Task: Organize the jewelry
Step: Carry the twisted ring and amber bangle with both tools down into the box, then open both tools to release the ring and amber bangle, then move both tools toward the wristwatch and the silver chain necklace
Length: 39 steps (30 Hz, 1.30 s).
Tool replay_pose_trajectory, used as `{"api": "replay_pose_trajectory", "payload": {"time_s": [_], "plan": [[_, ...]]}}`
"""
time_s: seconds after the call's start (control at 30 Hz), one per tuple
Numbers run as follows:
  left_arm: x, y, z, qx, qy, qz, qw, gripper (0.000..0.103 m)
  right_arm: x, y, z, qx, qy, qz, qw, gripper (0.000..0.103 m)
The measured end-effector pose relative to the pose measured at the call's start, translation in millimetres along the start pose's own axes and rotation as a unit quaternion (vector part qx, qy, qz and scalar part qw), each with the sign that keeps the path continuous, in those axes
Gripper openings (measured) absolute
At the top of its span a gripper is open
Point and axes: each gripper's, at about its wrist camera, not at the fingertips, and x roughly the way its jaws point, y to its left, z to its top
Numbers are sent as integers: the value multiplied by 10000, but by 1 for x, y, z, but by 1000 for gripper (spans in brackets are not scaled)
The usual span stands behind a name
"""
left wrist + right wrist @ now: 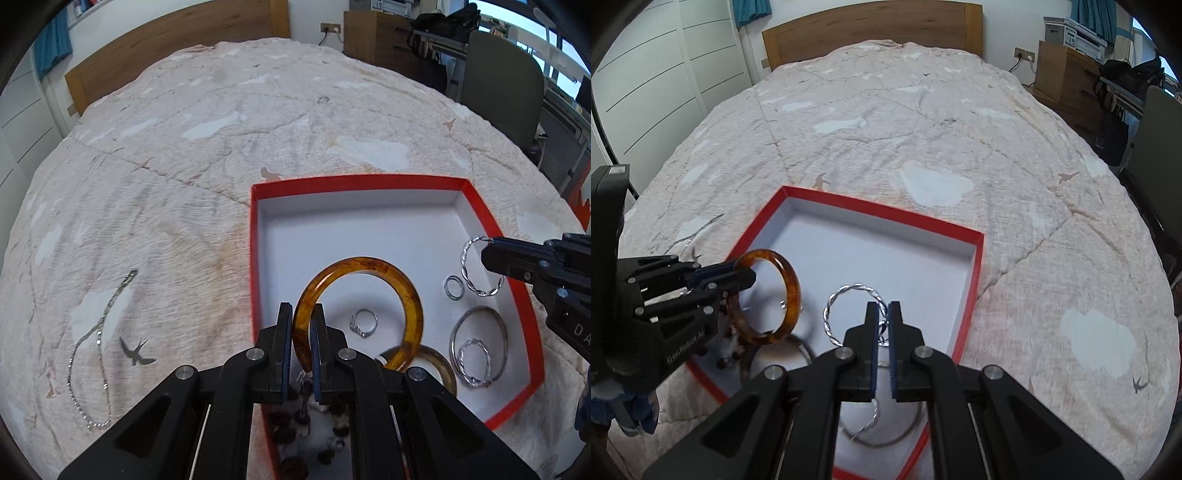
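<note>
An amber bangle (388,291) is clamped by its rim between the fingers of the left gripper (302,325) and is held upright above the near left part of a red box (255,258) with a white floor. The same bangle (783,295) is seen edge-on from the right wrist view, raised clear of the box floor. A twisted silver hoop (849,306) is pinched at its right side by the right gripper (882,314), whose jaws are closed on the wire; the hoop (476,269) hangs over the right side of the box, near the red wall.

On the box floor several pieces are laid: a small silver ring (364,323) seen through the bangle's opening, a plain band (453,287) just beside the hanging hoop, a large thin silver hoop (480,336) with a smaller twisted hoop (474,363) lying partly inside it, and a second amber bangle (439,365) flat beneath the held one. Dark beads (291,461) are seen at the near edge, partly hidden by the left gripper.

The box is set on a pale quilt (184,166) printed with clouds and birds. A silver chain (96,350) is stretched on the quilt, well apart from the box on its left
</note>
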Motion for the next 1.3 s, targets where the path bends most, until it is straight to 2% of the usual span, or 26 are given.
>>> {"api": "replay_pose_trajectory", "payload": {"time_s": [0.37,0.53,0.67,0.77,0.93,1.0,1.13,1.2,1.27,1.3], "plan": [[18,-3,3,23,116,22,9999,10,42,-3,-2,-215,440,-140,9987,5],[21,-4,2,13,182,33,9998,13,44,-3,-3,-250,471,-258,9982,6],[16,-1,2,-101,152,-136,9997,15,40,-5,-5,-206,469,-327,9982,6],[7,1,2,-146,41,-205,9997,24,29,-5,-5,-164,386,-333,9986,6],[-22,4,1,-168,-164,-297,9993,26,3,-3,-5,-69,262,-381,9989,6],[-36,6,-1,-194,-266,-280,9991,33,-9,-1,-6,-45,205,-382,9990,6],[-67,12,-10,-242,-453,-255,9984,38,-41,13,-10,-44,60,-377,9993,6],[-83,16,-16,-234,-537,-213,9981,42,-54,20,-13,-35,0,-360,9993,11],[-98,22,-23,-239,-616,-161,9977,44,-68,28,-14,-26,-76,-348,9994,22],[-104,25,-26,-242,-652,-134,9975,46,-76,33,-16,-24,-129,-335,9994,24]]}}
